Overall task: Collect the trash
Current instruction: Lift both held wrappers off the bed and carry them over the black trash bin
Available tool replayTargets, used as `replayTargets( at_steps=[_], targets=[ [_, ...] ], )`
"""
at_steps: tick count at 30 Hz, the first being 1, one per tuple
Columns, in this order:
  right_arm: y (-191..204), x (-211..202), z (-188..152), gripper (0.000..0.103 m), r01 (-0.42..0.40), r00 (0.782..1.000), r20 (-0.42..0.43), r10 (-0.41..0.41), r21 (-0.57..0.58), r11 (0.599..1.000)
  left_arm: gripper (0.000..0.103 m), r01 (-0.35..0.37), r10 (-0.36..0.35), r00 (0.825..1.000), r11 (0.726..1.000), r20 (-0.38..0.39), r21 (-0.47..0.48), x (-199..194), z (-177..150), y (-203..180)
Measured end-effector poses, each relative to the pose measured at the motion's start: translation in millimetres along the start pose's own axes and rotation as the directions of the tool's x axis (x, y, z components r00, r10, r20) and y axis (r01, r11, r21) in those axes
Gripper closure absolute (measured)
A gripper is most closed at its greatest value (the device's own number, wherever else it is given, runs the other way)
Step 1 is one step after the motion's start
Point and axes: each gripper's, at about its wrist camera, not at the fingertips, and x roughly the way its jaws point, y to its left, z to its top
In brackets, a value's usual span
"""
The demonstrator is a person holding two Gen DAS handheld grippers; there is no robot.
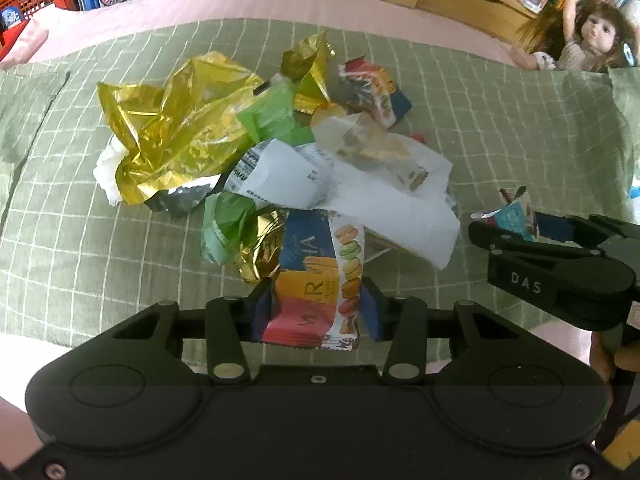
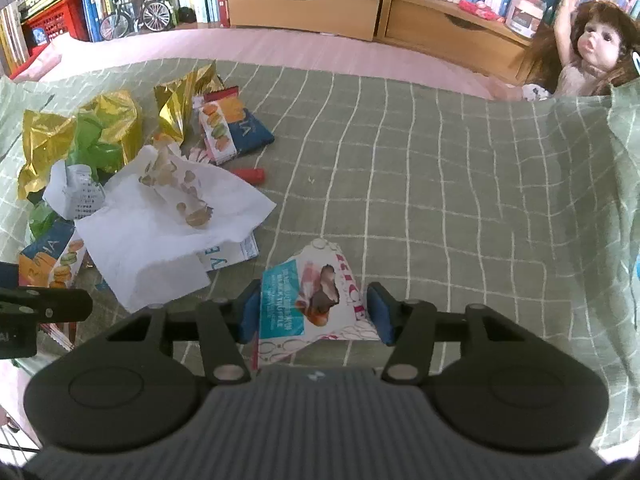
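Note:
A heap of trash lies on a green checked cloth (image 1: 520,128): crumpled gold foil (image 1: 172,128), green wrappers (image 1: 268,112), a printed receipt (image 1: 280,172) and white tissue (image 1: 392,208). My left gripper (image 1: 318,312) is at the heap's near edge, its blue pads pressed on a blue, orange and red macaron wrapper (image 1: 316,280). To the right of the heap my right gripper (image 2: 314,314) is shut on a pink and teal truffle wrapper (image 2: 304,300), and it shows in the left wrist view too (image 1: 528,228). A second macaron wrapper (image 2: 228,128) lies at the heap's far side.
A small red object (image 2: 250,175) lies beside the tissue. A doll (image 2: 592,48) sits at the far right, past the cloth. Wooden drawers (image 2: 304,8), bookshelves, a model bicycle (image 2: 132,16) and a red crate (image 2: 56,20) line the back. Pink bedding borders the cloth.

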Motion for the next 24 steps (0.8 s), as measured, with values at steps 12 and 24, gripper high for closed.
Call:
replayTargets(
  at_steps=[12, 24],
  targets=[
    [3, -27, -1, 0.046, 0.01, 1.0, 0.028, -0.011, 0.019, 1.0, 0.063, 0.019, -0.019, 0.999, 1.0, 0.047, 0.0, -26, -12, -1],
    [32, -68, -21, 0.046, -0.048, 0.997, 0.067, 0.046, 0.024, 0.999, 0.063, 0.035, -0.033, 0.995, 0.999, 0.098, -0.018, -62, -46, 15]
  ],
)
